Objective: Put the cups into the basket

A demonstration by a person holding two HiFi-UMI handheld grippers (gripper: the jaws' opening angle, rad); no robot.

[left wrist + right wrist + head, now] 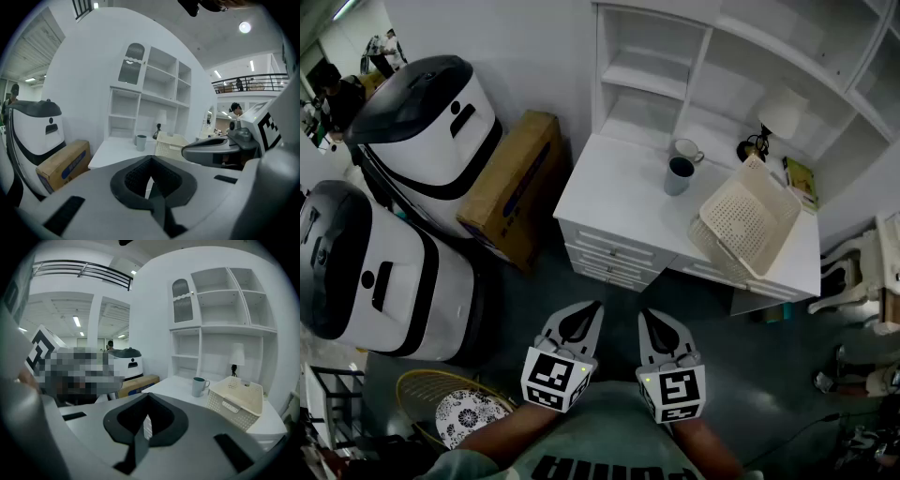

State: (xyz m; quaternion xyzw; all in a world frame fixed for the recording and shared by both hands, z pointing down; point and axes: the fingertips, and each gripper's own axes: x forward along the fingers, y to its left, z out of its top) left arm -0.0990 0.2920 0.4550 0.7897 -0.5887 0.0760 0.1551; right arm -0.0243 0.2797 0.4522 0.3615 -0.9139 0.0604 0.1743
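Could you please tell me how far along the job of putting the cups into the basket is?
Nothing is done yet: the grey cup and the white mug stand on the desk beside the basket. Nothing is in hand: the left gripper and right gripper are shut, empty, short of the desk. Both cups are left to move.

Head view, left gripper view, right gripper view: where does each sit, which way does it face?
Head view: on the person's head, steeply down at the white desk; shows forearms, left gripper, right gripper.
Left gripper view: on the left gripper, along its shut jaws toward the desk; right gripper alongside.
Right gripper view: on the right gripper, along its shut jaws toward the desk.
Shared: all three see the grey cup and the basket.
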